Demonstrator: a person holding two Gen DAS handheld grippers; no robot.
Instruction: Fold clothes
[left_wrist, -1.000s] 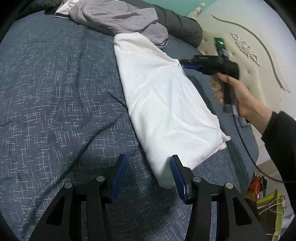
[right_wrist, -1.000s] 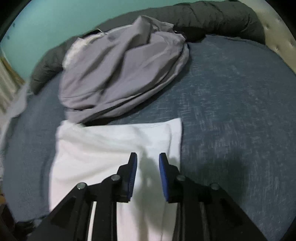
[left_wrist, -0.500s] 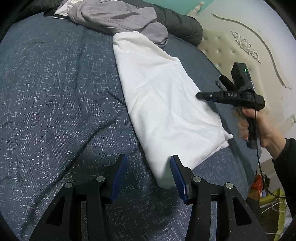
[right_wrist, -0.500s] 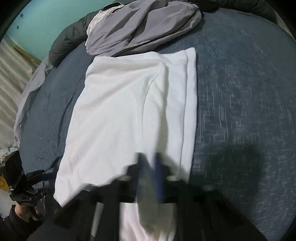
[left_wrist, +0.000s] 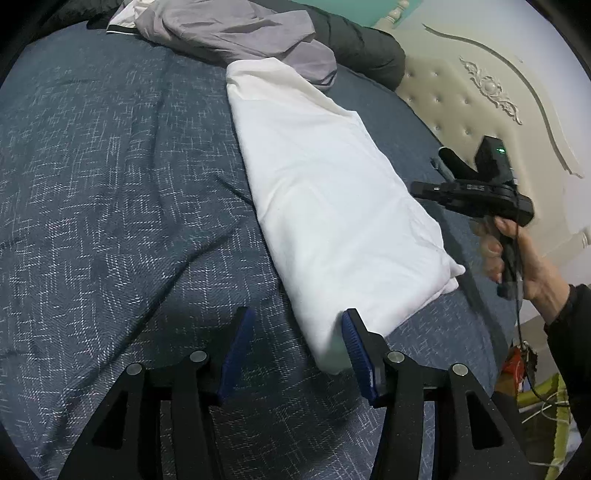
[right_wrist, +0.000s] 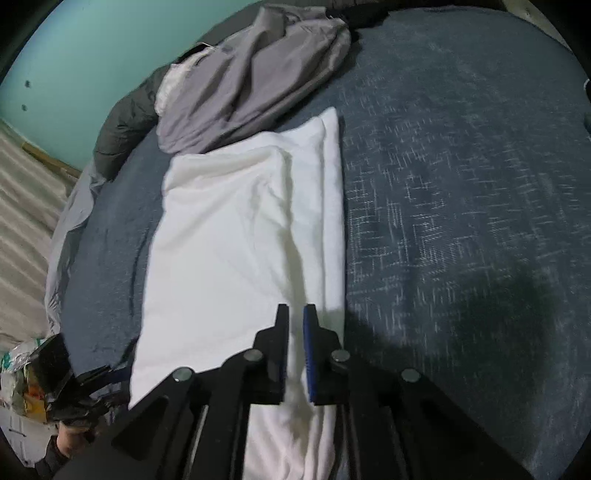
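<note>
The soft white cotton garment (left_wrist: 332, 206) lies folded lengthwise on the bed, cross-fold pending; left gripper (left_wrist: 295, 347) fingers half-open, right gripper (right_wrist: 295, 347) fingers narrow, reopening slightly, holding nothing.

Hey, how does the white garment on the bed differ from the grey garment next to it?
The white folded garment lies flat as a long, tidy rectangle with straight edges; the grey garment sits in a crumpled, unfolded heap. The white one lies nearer the grippers, with the left gripper at one corner, while the grey one lies at its far end, untouched. Both rest on the dark blue bedspread.
</note>
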